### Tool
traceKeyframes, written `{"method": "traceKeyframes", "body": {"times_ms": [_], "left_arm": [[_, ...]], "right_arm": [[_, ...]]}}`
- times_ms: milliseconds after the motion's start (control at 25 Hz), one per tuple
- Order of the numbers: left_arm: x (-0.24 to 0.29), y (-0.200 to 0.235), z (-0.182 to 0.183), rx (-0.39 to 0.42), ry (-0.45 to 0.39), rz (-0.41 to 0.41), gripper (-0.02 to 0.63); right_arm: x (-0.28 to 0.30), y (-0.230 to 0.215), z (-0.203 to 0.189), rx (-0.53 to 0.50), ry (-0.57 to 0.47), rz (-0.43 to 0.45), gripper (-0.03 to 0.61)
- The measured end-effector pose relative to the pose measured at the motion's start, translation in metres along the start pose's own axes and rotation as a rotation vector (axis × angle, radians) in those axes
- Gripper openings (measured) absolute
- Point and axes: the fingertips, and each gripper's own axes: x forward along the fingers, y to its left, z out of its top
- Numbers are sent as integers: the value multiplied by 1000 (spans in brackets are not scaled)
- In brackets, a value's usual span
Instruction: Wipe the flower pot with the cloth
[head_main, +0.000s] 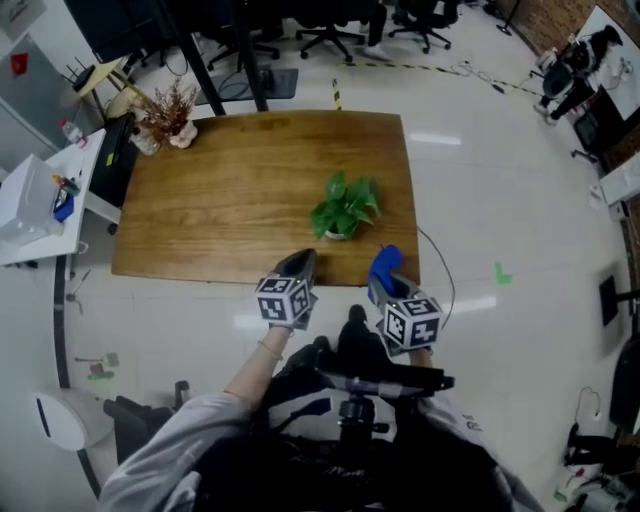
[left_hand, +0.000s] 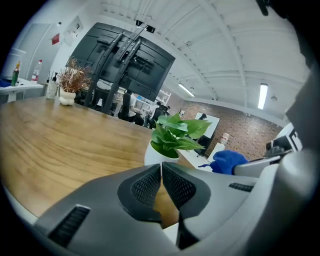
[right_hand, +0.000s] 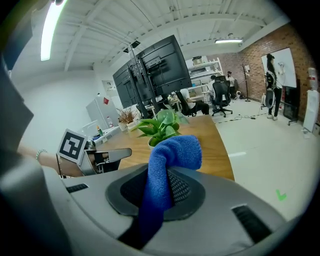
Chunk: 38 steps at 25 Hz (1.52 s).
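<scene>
Flower pot (head_main: 336, 235) stands near the desk's (head_main: 220, 190) front edge, toward its right corner. Our left gripper (left_hand: 161, 170) is closed and empty, while our right gripper (right_hand: 161, 182) pinches the blue cloth (right_hand: 172, 152). With nothing bracing it, the pot could tip or slide off when we push. Only the gripper views show the jaws, and only the head view shows that edge.

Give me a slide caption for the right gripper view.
Right tool clamps a blue cloth, facing the potted plant on the wooden table.
</scene>
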Motion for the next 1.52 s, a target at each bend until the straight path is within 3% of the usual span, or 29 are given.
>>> {"method": "traceKeyframes", "body": {"times_ms": [200, 480, 680, 840, 1200, 1520], "left_arm": [[21, 3, 6, -68, -19, 54, 11], [34, 10, 1, -157, -32, 164, 11], [47, 15, 7, -168, -43, 191, 11], [61, 17, 5, -171, -26, 200, 9], [74, 52, 15, -142, 9, 240, 9], [82, 73, 25, -122, 32, 213, 9]], "right_arm": [[49, -31, 17, -93, 76, 58, 52], [103, -79, 12, -180, 206, 124, 52], [123, -61, 35, -219, 125, 304, 52], [137, -54, 36, -240, 137, 375, 52], [141, -19, -4, -317, 243, 466, 52], [150, -10, -18, -343, 292, 442, 52]]}}
